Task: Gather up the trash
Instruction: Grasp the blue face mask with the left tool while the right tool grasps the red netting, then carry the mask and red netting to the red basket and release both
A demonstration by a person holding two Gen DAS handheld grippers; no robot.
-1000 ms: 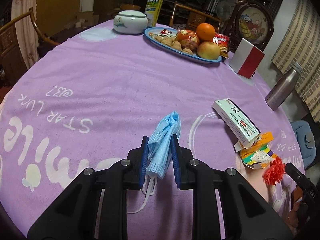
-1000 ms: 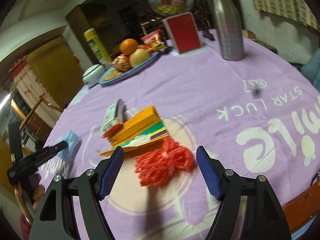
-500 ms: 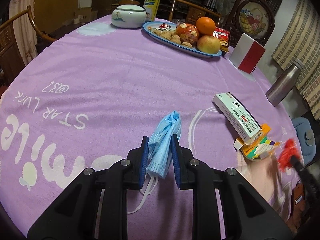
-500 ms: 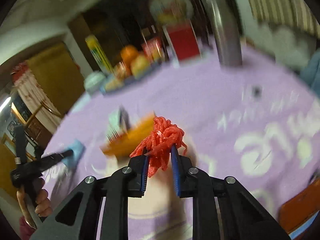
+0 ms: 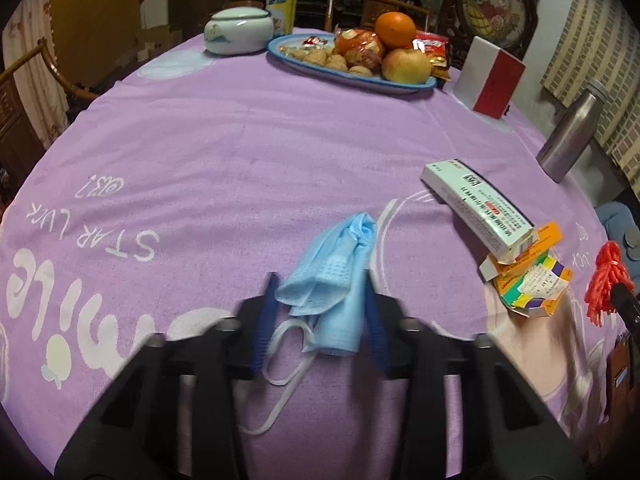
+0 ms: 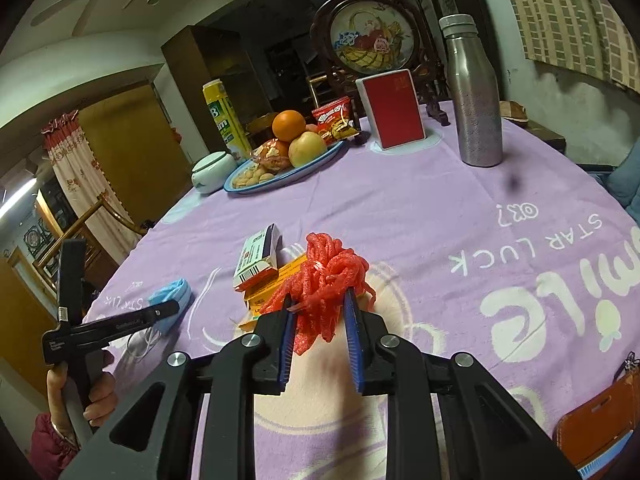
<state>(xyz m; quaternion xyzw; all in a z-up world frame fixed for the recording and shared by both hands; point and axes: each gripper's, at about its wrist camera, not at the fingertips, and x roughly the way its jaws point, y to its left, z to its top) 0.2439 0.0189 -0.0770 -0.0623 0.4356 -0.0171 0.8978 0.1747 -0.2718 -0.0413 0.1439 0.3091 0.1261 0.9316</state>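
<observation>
Red mesh netting (image 6: 324, 280) clenched in right gripper (image 6: 318, 308); blue mask (image 5: 336, 280) in left gripper (image 5: 320, 312).

Right gripper (image 6: 320, 312): black angular frame, blue ribbed finger pads, silver screw heads. Left gripper (image 5: 320, 312): identical build, with a black handle at the right-wrist view's lower left. Dark red sleeve (image 6: 50, 440) beneath.

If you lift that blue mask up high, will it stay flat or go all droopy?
Probably droopy. The blue mask already sags in crumpled folds between the left gripper fingers, so it looks soft and very light. Its white ear loops trail loose on the tablecloth and would likely dangle and might snag.
</observation>
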